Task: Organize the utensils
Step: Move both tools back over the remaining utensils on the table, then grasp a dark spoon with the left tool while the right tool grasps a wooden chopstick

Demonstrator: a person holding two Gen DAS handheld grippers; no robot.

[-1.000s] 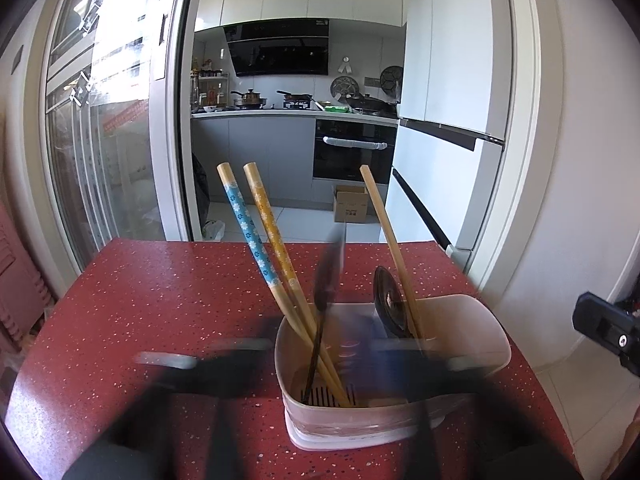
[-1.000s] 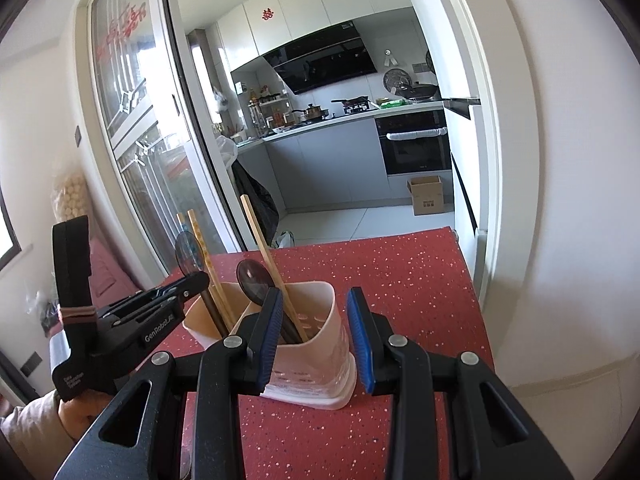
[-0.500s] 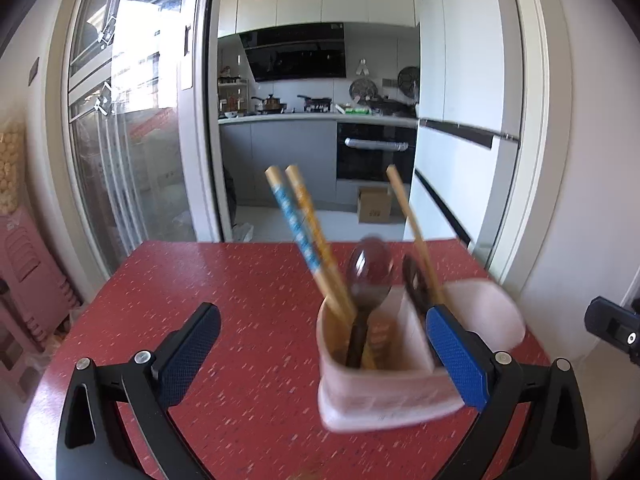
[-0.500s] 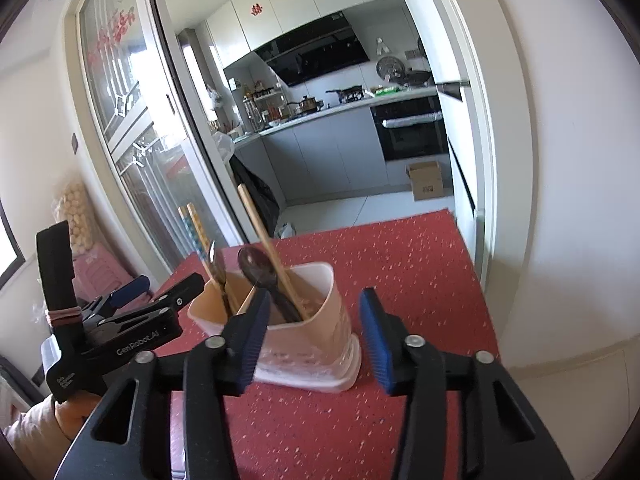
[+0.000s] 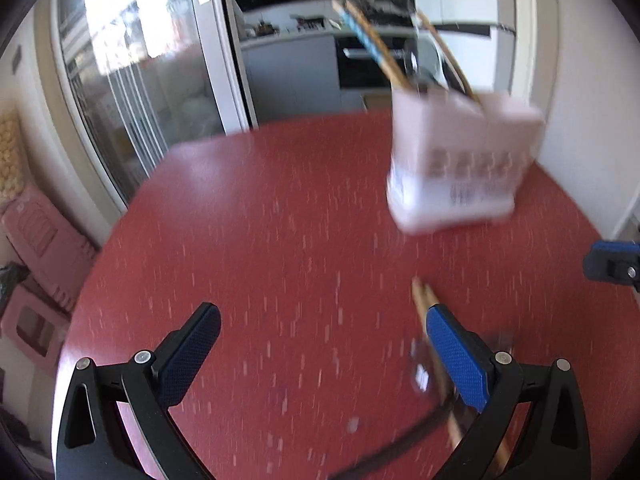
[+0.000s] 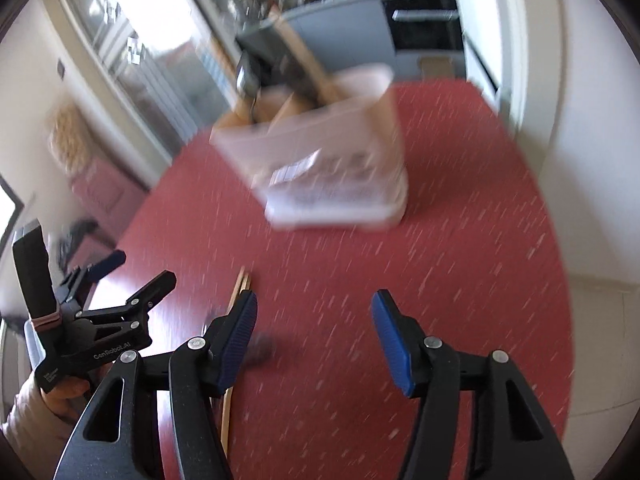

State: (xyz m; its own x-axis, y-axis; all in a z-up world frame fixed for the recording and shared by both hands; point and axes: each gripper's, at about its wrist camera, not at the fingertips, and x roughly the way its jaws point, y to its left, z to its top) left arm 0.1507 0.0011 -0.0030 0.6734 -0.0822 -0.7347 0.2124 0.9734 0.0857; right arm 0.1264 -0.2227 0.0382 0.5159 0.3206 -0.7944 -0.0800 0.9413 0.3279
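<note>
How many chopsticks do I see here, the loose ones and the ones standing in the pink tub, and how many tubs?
Loose chopsticks on the table: 2
Chopsticks in the tub: 3
Tub: 1
Total: 6

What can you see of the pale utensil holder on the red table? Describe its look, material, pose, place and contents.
The utensil holder is a pale pinkish-white tub, plastic by its look, with dark printed marks low on its side and a wider base. It stands upright on the red speckled table, towards the far edge. Chopsticks, some wooden and one blue-patterned, and a dark spoon lean out of its open top. Neither pair of tongs touches it. Motion blur hides finer detail.
</note>
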